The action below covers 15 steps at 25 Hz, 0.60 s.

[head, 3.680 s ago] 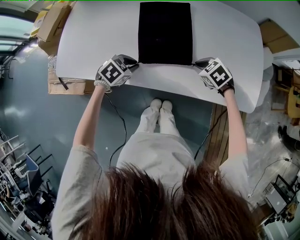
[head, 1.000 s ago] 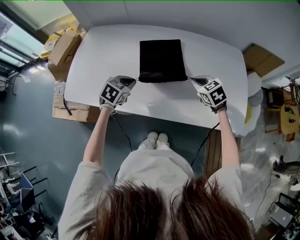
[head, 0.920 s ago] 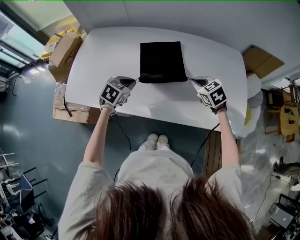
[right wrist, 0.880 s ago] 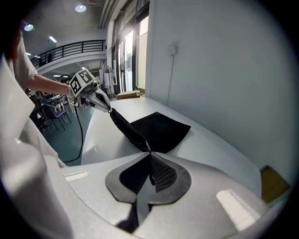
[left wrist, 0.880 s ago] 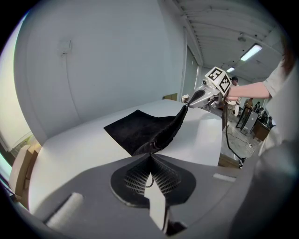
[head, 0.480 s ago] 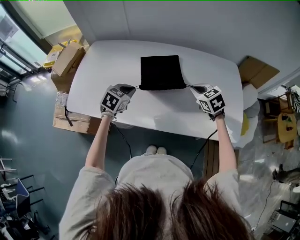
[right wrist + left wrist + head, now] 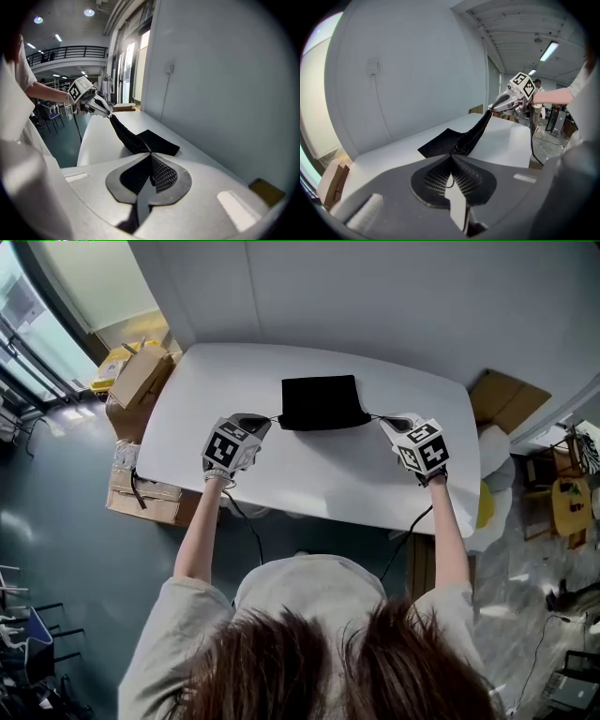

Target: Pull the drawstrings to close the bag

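Left gripper point(image 7: 263, 419), right gripper point(image 7: 385, 419): each clamped on a thin black drawstring point(image 7: 373, 416) flanking the black fabric bag point(image 7: 321, 401); best pulled apart evenly.

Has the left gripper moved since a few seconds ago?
Yes. The left gripper was at the table's near edge; now it is farther in, toward the wall.

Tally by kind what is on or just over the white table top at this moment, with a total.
black bag: 1
drawstrings, left drawstring and right drawstring: 2
hand-held grippers, left hand-held gripper and right hand-held gripper, each shut on its drawstring: 2
Total: 5
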Each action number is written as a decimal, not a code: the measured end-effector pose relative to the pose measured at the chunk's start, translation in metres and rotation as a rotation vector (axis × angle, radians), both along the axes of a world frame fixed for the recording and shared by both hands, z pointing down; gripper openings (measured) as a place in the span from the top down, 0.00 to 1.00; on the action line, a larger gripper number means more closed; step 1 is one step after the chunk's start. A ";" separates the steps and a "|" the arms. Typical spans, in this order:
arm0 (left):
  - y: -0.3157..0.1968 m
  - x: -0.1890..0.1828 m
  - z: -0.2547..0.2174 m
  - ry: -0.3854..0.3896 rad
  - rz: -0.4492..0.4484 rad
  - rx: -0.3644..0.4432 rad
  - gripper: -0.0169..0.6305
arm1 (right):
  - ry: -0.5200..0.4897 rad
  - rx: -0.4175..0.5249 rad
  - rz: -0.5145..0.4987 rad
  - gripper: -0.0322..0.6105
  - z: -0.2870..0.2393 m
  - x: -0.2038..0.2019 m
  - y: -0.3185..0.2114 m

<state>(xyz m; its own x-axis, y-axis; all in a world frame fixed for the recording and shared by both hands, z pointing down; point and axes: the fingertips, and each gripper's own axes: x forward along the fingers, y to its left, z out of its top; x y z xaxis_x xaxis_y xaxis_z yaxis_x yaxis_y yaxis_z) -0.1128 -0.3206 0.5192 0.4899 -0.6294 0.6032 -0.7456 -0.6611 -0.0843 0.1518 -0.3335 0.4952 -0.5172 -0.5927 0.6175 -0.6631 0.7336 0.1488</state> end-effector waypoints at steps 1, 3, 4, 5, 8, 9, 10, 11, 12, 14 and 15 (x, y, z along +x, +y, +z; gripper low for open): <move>-0.002 0.001 -0.005 0.001 0.000 0.013 0.97 | 0.004 0.013 -0.002 0.93 -0.004 0.000 -0.002; -0.006 -0.001 -0.013 0.003 -0.003 0.040 0.97 | 0.003 0.034 -0.002 0.93 -0.012 -0.001 -0.004; -0.007 -0.002 -0.017 0.007 -0.008 0.052 0.97 | 0.002 0.044 -0.001 0.93 -0.015 -0.002 -0.004; -0.009 -0.004 -0.020 0.009 -0.014 0.064 0.97 | 0.000 0.054 -0.001 0.93 -0.019 -0.002 -0.005; -0.014 -0.005 -0.030 0.014 -0.031 0.097 0.97 | -0.005 0.085 0.000 0.93 -0.029 -0.002 -0.007; -0.015 -0.006 -0.034 0.017 -0.036 0.107 0.97 | -0.009 0.093 0.001 0.93 -0.033 -0.002 -0.008; -0.016 -0.006 -0.037 0.019 -0.041 0.116 0.97 | -0.014 0.101 0.001 0.93 -0.036 -0.003 -0.009; -0.017 -0.007 -0.040 0.021 -0.045 0.125 0.97 | -0.018 0.109 0.002 0.93 -0.039 -0.003 -0.010; -0.017 -0.008 -0.043 0.021 -0.048 0.133 0.97 | -0.021 0.117 0.004 0.93 -0.041 -0.003 -0.010; -0.019 -0.009 -0.049 0.020 -0.049 0.148 0.97 | -0.024 0.134 0.004 0.93 -0.048 -0.004 -0.011; -0.021 -0.010 -0.053 0.019 -0.049 0.155 0.97 | -0.024 0.143 0.003 0.93 -0.051 -0.005 -0.011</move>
<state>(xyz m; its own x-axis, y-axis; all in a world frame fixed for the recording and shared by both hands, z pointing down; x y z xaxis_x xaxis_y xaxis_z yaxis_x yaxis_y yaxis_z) -0.1228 -0.3416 0.4665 0.4663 -0.7380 0.4877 -0.7792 -0.6037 -0.1685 0.1471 -0.3446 0.4442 -0.5289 -0.6752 0.5142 -0.6699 0.7041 0.2355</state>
